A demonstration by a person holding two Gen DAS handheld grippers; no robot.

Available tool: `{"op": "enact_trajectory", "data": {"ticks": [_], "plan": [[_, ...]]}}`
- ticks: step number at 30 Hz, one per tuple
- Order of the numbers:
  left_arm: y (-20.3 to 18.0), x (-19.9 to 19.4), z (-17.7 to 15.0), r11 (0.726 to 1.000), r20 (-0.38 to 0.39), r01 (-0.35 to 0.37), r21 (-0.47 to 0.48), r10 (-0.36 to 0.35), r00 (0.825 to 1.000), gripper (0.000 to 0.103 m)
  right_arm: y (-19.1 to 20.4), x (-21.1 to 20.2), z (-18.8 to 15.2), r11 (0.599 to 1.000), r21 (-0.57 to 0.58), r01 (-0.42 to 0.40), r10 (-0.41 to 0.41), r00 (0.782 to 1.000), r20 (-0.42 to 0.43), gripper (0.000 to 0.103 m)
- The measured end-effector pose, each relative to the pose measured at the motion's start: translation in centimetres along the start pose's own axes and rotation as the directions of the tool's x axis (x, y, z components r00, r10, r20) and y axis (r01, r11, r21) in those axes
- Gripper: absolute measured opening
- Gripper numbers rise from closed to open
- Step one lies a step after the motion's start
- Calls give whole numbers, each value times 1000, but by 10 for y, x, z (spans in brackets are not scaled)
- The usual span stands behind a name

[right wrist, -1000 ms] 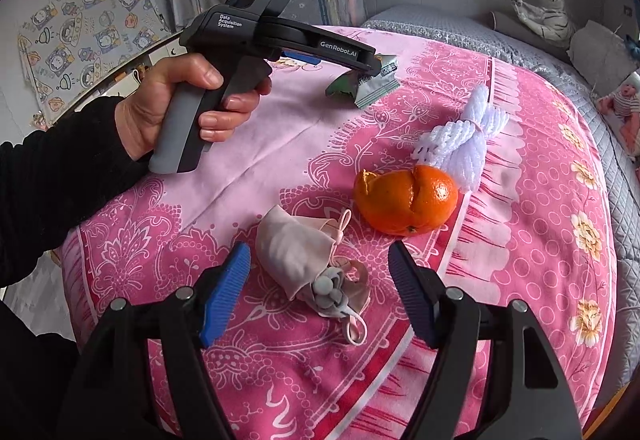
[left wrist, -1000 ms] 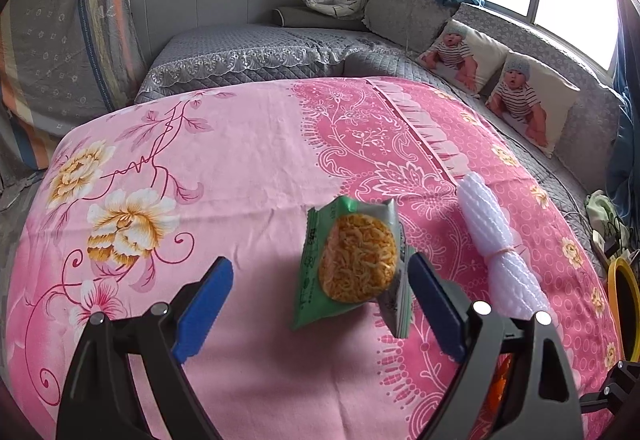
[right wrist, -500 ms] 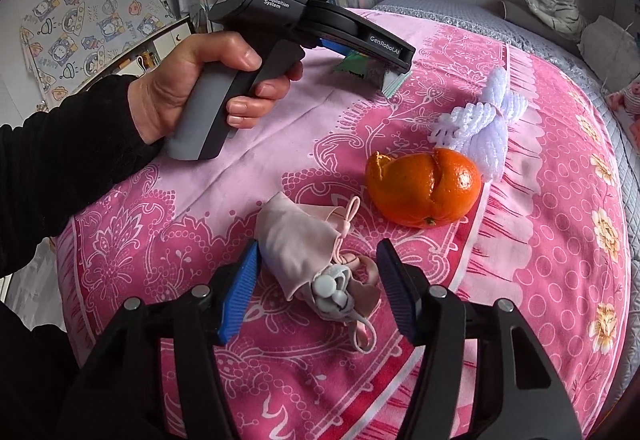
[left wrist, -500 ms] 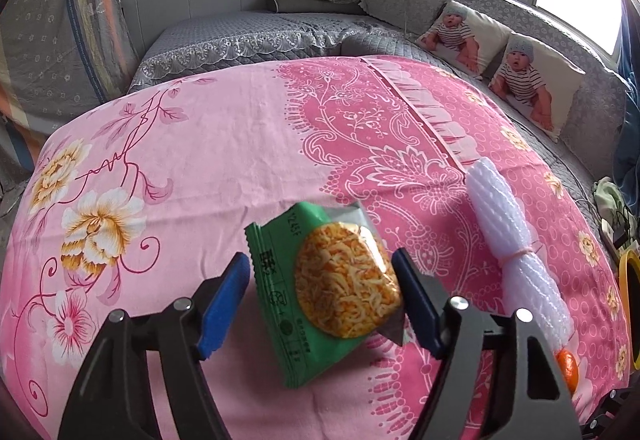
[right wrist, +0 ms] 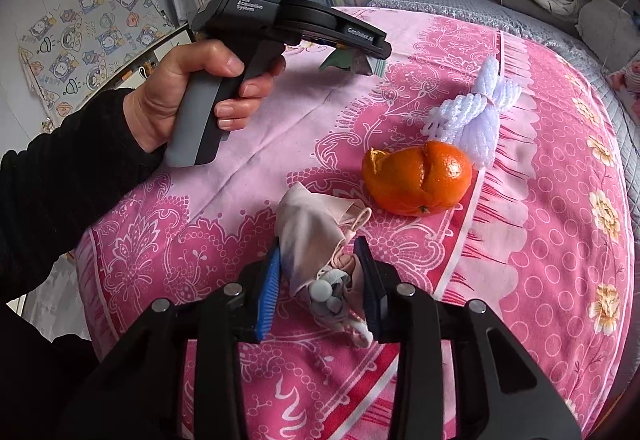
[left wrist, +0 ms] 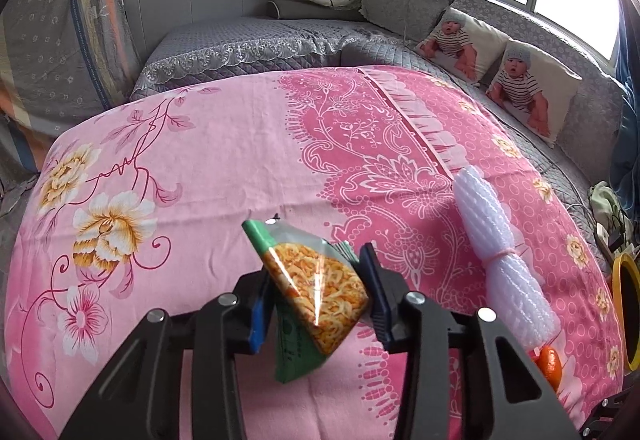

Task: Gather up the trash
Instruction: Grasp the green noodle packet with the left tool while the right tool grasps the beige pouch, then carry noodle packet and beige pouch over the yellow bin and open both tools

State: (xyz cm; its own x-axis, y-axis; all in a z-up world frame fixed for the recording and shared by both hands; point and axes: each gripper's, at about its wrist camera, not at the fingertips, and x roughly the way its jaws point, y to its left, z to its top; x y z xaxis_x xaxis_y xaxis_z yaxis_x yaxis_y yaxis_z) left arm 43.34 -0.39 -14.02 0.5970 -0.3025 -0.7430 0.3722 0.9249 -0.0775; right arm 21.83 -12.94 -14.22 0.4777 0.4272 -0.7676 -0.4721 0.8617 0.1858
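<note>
Left gripper (left wrist: pixel 316 304) has just been closing, and its blue pads now pinch the green noodle packet (left wrist: pixel 316 292), which stands tilted on edge and folded, its upper end off the pink bedspread (left wrist: pixel 200 160). I judge the grab made, with lifting away next. This gripper points steeply down at the bedspread, the white foam netting (left wrist: pixel 500 252) lying apart to its right.

Right gripper (right wrist: pixel 322 290) has likewise been closing; its pads squeeze the crumpled face mask (right wrist: pixel 316 240), which rests on the bedspread just below the orange peel (right wrist: pixel 416 180). It too angles down. Beyond the peel, the person's left hand (right wrist: pixel 192 96) grips the other tool's handle.
</note>
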Motion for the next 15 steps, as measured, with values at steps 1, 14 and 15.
{"op": "enact_trajectory", "data": {"ticks": [1, 14, 15], "plan": [[0, -5, 0, 1000, 8, -1, -1, 1, 1000, 38, -1, -4, -1, 1000, 5, 2, -2, 1000, 6, 34], [-31, -77, -23, 999, 87, 25, 30, -27, 996, 38, -27, -49, -25, 990, 124, 59, -69, 995, 75, 34], [-37, -81, -25, 999, 92, 23, 40, -27, 995, 38, -30, -53, -26, 989, 136, 63, -74, 994, 81, 34]]}}
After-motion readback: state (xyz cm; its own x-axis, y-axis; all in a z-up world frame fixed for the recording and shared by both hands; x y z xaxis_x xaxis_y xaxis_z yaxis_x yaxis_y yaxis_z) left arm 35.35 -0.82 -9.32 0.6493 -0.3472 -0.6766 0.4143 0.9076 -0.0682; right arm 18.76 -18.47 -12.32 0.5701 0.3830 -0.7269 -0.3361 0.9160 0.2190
